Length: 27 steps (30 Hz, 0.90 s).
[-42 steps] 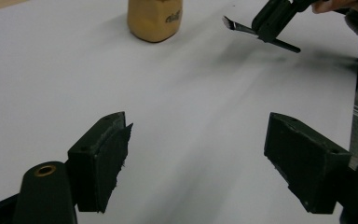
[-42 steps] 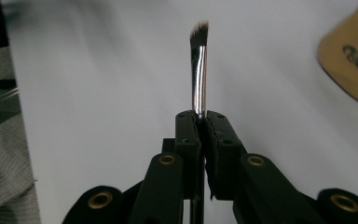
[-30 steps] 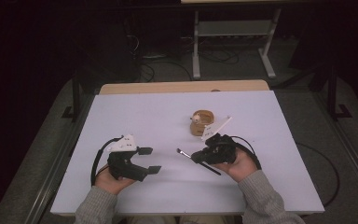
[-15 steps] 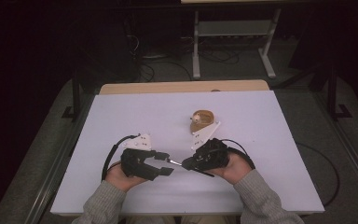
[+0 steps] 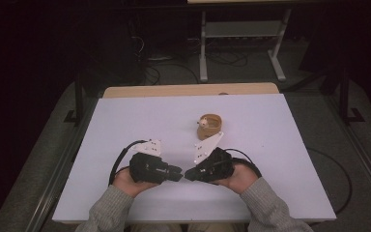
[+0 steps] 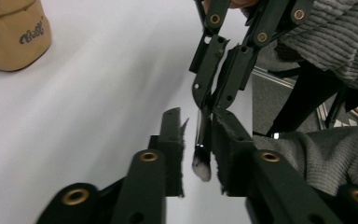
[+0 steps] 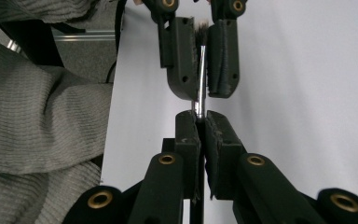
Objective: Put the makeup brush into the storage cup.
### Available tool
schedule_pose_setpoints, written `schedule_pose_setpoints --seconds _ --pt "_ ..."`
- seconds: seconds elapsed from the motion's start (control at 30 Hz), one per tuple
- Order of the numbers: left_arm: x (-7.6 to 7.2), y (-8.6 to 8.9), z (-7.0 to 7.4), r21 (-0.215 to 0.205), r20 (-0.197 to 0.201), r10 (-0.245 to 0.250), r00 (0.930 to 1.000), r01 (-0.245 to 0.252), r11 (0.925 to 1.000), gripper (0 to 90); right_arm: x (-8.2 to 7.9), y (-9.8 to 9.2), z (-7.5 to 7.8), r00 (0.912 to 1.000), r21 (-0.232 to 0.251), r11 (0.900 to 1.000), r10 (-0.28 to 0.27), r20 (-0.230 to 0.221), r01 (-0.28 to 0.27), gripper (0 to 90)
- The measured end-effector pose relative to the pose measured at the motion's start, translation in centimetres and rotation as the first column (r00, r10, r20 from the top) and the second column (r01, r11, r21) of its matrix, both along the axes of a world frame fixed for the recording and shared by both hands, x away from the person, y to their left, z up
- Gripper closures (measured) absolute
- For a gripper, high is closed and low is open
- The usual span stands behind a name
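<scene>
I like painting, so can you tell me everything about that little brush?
The brush is small and thin, with a shiny dark handle, a silvery metal collar and a soft greyish tuft. The right gripper pinches its handle. The brush end sits between the left gripper's closing jaws, with gaps showing beside it, above the white table.

A pale lavender-white table top [image 5: 125, 125] carries a tan rounded container [image 5: 208, 126] with dark lettering. The slim brush [image 6: 201, 154] has a silver metal handle and white-tipped bristles. Both sleeves [image 5: 111, 212] are ribbed grey knit.

Grey ribbed sleeves [image 5: 111, 208], black jaws
</scene>
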State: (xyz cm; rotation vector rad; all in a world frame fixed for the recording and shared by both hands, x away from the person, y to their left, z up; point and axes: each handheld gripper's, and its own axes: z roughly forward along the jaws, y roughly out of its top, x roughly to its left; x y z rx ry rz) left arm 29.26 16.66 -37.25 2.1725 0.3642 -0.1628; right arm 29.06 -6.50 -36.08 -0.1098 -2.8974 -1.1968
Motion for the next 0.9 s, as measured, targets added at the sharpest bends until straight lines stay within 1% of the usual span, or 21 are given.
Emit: schedule_pose_setpoints --seconds 0.07,0.1,0.17,0.2,0.23,0.3,0.33,0.37,0.4,0.43,0.47,0.57,0.6,0.63,0.67,0.7,0.73,0.8,0.83,0.87,0.9 --pt "0.0 0.0 0.0 0.003 -0.001 -0.005 1.0000 0.005 1.0000 79.5 0.0 0.0 -0.1 1.0000 0.001 1.000 -0.002 0.000 0.002 83.2" --pt "0.0 0.1 0.0 0.010 -0.005 -0.004 1.0000 0.004 0.9999 79.8 0.1 0.2 -0.3 1.0000 0.000 1.000 -0.001 0.000 0.001 83.2" --pt "0.1 0.2 0.0 0.009 -0.013 -0.006 0.9999 0.006 0.9999 81.4 0.1 0.4 -0.4 0.9999 -0.004 1.000 0.009 0.010 -0.008 83.2" --pt "0.2 0.2 0.0 0.003 -0.027 -0.015 0.9995 0.015 0.9999 82.5 0.0 0.6 -0.4 0.9998 -0.007 1.000 0.010 0.017 -0.010 83.2" --pt "0.2 0.2 0.0 0.006 -0.029 -0.018 0.9994 0.018 0.9998 83.1 -0.1 0.6 -0.5 0.9995 -0.013 1.000 0.014 0.030 -0.013 83.2" --pt "0.2 0.2 -0.1 0.008 -0.032 -0.023 0.9992 0.023 0.9997 83.9 -0.2 0.7 -0.6 0.9991 -0.020 1.000 0.022 0.037 -0.021 83.2" --pt "0.2 0.1 -0.1 0.020 -0.037 -0.031 0.9988 0.032 0.9993 84.1 -0.2 0.7 -0.6 0.9990 -0.024 0.999 0.025 0.036 -0.024 83.2" --pt "0.2 0.1 -0.1 0.020 -0.037 -0.031 0.9988 0.032 0.9993 84.2 -0.2 0.7 -0.6 0.9990 -0.024 0.999 0.025 0.036 -0.024 83.2" --pt "0.1 0.0 0.0 0.038 -0.039 -0.040 0.9984 0.041 0.9984 84.2 -0.5 0.9 -0.6 0.9984 -0.036 0.999 0.030 0.048 -0.029 83.2" --pt "0.1 0.0 0.0 0.038 -0.039 -0.040 0.9984 0.041 0.9984 84.2 -0.5 0.9 -0.6 0.9984 -0.036 0.999 0.030 0.048 -0.029 83.2" --pt "0.0 0.0 0.1 0.045 -0.036 -0.043 0.9984 0.044 0.9980 84.3 -0.7 1.0 -0.6 0.9976 -0.036 0.999 0.035 0.059 -0.033 83.1" --pt "-0.2 0.1 0.7 0.047 -0.016 -0.038 0.9991 0.039 0.9981 84.4 -0.7 0.9 -0.4 0.9982 -0.023 0.999 0.029 0.053 -0.028 82.0" --pt "-0.2 0.1 0.9 0.048 -0.012 -0.030 0.9995 0.031 0.9984 84.4 -0.8 0.9 -0.3 0.9979 -0.022 0.999 0.027 0.059 -0.026 79.1" --pt "-0.2 0.1 0.9 0.048 -0.012 -0.030 0.9995 0.031 0.9984 84.4 -0.8 0.9 -0.3 0.9979 -0.022 0.999 0.027 0.059 -0.026 79.1" --pt "-0.3 0.2 1.0 0.053 -0.008 -0.028 0.9996 0.029 0.9982 84.4 -0.8 1.0 -0.2 0.9976 -0.028 1.000 0.009 0.068 -0.007 72.3" --pt "-0.3 0.1 1.1 0.062 0.001 -0.027 0.9996 0.027 0.9977 84.4 -0.6 1.1 -0.1 0.9979 -0.034 0.999 -0.002 0.064 0.004 72.0" --pt "-0.4 -0.1 1.3 0.081 0.009 -0.019 0.9998 0.018 0.9966 84.4 -0.6 1.3 0.1 0.9979 -0.051 0.999 -0.002 0.064 0.005 71.4" --pt "-0.4 -0.2 1.4 0.086 0.014 -0.021 0.9997 0.020 0.9961 84.4 -0.7 1.5 0.1 0.9983 -0.056 0.998 -0.001 0.059 0.005 71.0" --pt "-0.5 -0.3 1.5 0.093 0.016 -0.020 0.9997 0.019 0.9955 84.4 -0.7 2.0 0.1 0.9977 -0.084 0.996 -0.008 0.067 0.013 71.8" --pt "-0.5 -0.5 1.5 0.101 0.023 -0.019 0.9996 0.017 0.9948 84.4 -0.7 2.1 0.1 0.9977 -0.100 0.995 -0.005 0.067 0.012 72.5" --pt "-0.5 -0.5 1.6 0.102 0.022 -0.020 0.9996 0.018 0.9946 84.4 -0.7 2.3 0.1 0.9977 -0.105 0.994 -0.001 0.068 0.008 73.1"
